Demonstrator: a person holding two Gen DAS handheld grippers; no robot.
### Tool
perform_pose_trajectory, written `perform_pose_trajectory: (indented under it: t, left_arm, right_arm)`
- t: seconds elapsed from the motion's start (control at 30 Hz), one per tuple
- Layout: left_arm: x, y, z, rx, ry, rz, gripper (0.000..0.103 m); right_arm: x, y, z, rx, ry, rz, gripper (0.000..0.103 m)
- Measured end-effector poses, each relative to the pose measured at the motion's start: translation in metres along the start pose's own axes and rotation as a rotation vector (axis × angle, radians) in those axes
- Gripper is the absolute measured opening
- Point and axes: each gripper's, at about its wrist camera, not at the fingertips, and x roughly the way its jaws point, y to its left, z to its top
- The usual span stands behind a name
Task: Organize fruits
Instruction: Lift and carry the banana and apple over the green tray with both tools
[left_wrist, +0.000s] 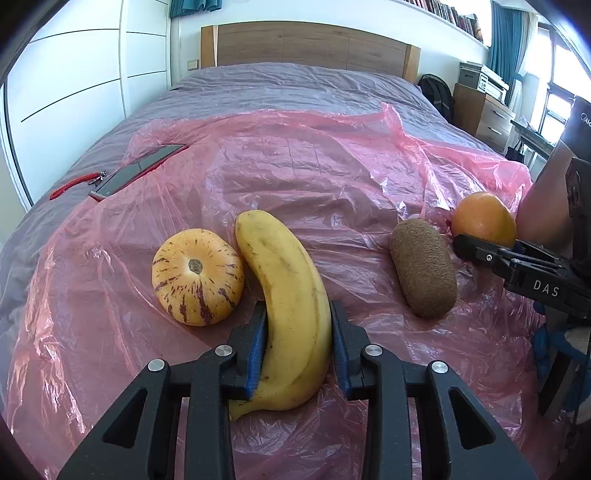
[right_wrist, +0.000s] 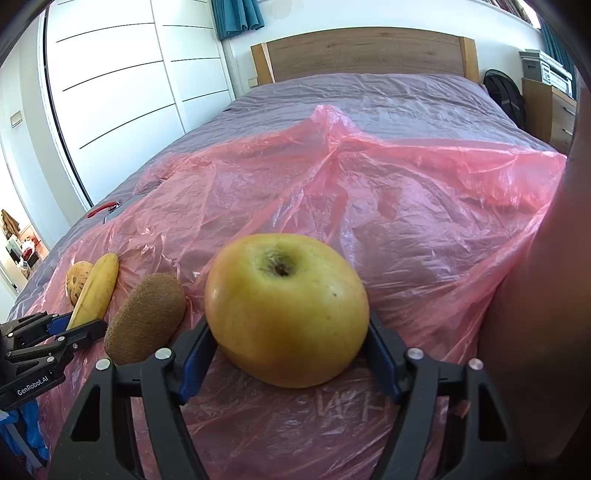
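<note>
On the bed's pink plastic sheet (left_wrist: 332, 177), the banana (left_wrist: 291, 306), lying near-to-far, is pinched by the left gripper (left_wrist: 298, 343); the apple (right_wrist: 286, 310) is clamped by the right gripper (right_wrist: 288, 354).

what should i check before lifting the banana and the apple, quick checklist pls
1. Left gripper shut on the banana: ok.
2. Right gripper around the apple: pads look in contact, firm grip cannot tell.
3. Kiwi clear of the banana: ok.
4. Striped melon right beside the banana, touching or not: cannot tell.
5. Pink plastic sheet free of both jaws: cannot tell.
</note>
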Motion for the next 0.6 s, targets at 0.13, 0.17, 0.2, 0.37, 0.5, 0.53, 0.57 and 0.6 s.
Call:
perform_pose_trajectory:
  t: [0.13, 0.17, 0.2, 0.37, 0.5, 0.53, 0.57, 0.6]
  left_arm:
    - [-0.009, -0.007, 0.002, 0.029, -0.032, 0.012, 0.028]
    - [-0.011, -0.009, 0.002, 0.036, -0.041, 0.017, 0.028]
    - [-0.014, -0.011, 0.003, 0.044, -0.053, 0.023, 0.028]
    - [-0.022, -0.011, 0.008, 0.043, -0.083, 0.028, 0.028]
    - [-0.034, -0.016, 0.012, 0.061, -0.116, 0.050, 0.028]
    - [-0.038, -0.018, 0.013, 0.068, -0.127, 0.055, 0.028]
    - [-0.041, -0.019, 0.015, 0.068, -0.136, 0.057, 0.028]
    - [-0.044, -0.019, 0.017, 0.068, -0.143, 0.058, 0.028]
  right_arm:
    - [-0.004, 0.002, 0.001, -0.006, -0.018, 0.004, 0.103]
    - [-0.006, 0.002, 0.002, -0.004, -0.024, 0.005, 0.103]
    - [-0.008, 0.002, 0.002, -0.003, -0.028, 0.004, 0.103]
    - [-0.015, 0.010, 0.005, -0.038, -0.046, -0.005, 0.103]
    - [-0.019, 0.019, 0.008, -0.072, -0.041, -0.010, 0.103]
    - [-0.021, 0.021, 0.009, -0.078, -0.039, -0.011, 0.103]
    - [-0.023, 0.022, 0.009, -0.085, -0.037, -0.012, 0.103]
    - [-0.025, 0.023, 0.010, -0.088, -0.036, -0.013, 0.103]
